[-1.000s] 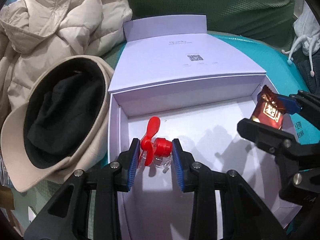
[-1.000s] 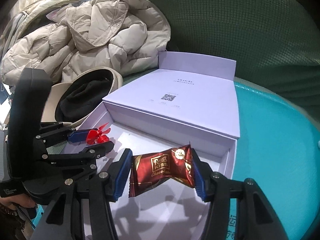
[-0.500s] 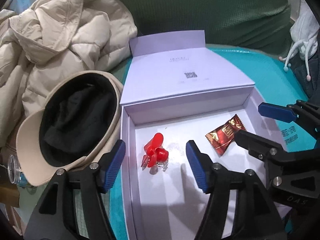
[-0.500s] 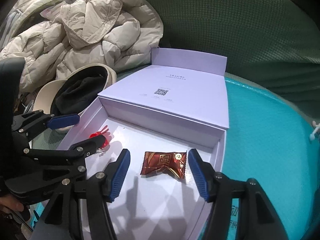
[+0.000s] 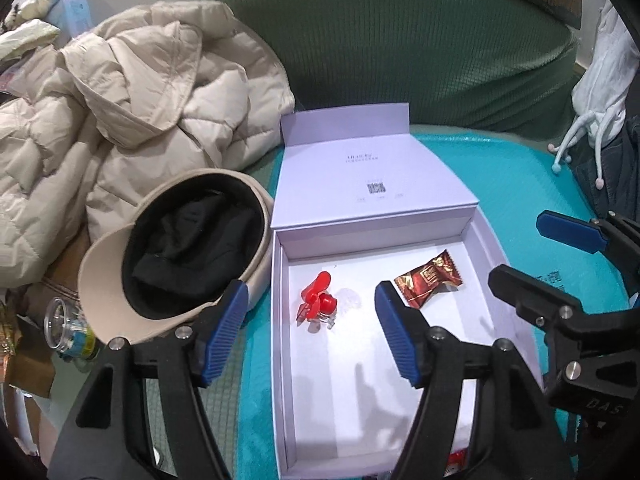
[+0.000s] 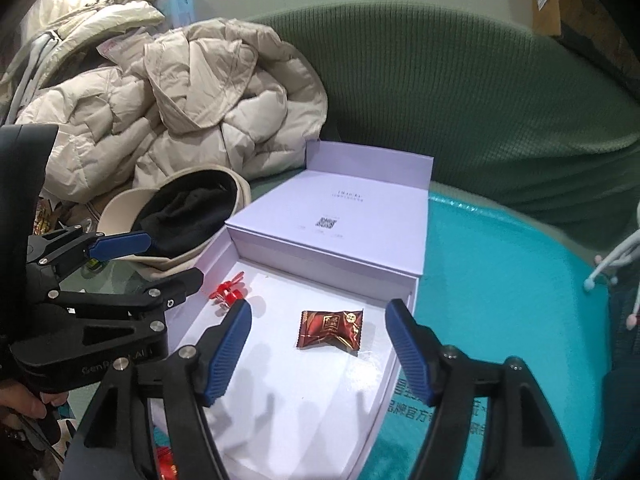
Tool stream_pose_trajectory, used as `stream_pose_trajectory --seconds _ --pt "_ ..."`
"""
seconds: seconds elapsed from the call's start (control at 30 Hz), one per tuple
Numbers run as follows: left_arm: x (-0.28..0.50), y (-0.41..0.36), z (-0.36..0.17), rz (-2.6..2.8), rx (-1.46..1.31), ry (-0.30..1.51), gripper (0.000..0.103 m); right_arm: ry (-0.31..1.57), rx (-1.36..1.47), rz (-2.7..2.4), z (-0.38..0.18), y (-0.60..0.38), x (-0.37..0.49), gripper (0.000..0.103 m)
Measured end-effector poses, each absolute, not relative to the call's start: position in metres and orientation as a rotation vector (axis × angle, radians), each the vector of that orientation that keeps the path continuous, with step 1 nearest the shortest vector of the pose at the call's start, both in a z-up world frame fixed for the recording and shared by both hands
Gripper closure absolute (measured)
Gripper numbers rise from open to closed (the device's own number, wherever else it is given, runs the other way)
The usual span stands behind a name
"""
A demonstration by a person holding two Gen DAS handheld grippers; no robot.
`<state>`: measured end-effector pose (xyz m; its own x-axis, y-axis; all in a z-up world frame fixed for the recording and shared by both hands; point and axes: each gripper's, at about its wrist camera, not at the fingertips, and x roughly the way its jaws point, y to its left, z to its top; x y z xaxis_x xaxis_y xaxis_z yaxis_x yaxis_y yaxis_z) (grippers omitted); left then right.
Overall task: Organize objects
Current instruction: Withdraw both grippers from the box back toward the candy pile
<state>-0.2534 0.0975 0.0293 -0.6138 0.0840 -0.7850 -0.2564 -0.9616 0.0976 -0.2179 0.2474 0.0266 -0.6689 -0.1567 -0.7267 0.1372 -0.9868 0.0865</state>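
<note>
Lying in the white box (image 5: 280,360) at centre frame are the red mini fan (image 5: 316,306) and the chocolate candy (image 6: 331,329). Both the left hand-held gripper (image 5: 308,336) and right hand-held gripper (image 6: 320,354) are released and empty; that placement looks done, with clutter at lower left perhaps remaining.

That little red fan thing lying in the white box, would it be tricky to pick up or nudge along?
Probably light: the red mini fan looks like thin plastic. Its blades seem thin, so a hard squeeze might bend them. It lies on its side on the smooth floor of the box, so a push would likely slide or spin it.
</note>
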Motion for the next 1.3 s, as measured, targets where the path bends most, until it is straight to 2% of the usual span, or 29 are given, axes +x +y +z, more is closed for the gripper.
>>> stream_pose_trajectory --seconds 0.4,0.63,0.83,1.3 --pt "-0.212 0.08 0.088 2.743 -1.169 0.306 0.035 -0.027 1.098 -2.812 0.082 0.24 -0.179 0.025" --pt "-0.183 0.065 0.11 2.844 -1.117 0.345 0.025 -0.02 1.047 -2.82 0.101 0.231 -0.157 0.022" --pt "-0.164 0.057 0.116 2.874 -1.115 0.359 0.024 -0.009 1.019 -2.813 0.108 0.222 -0.14 0.017" --pt "-0.119 0.048 0.094 2.875 -1.175 0.28 0.024 0.036 1.006 -2.829 0.102 0.213 -0.089 0.017"
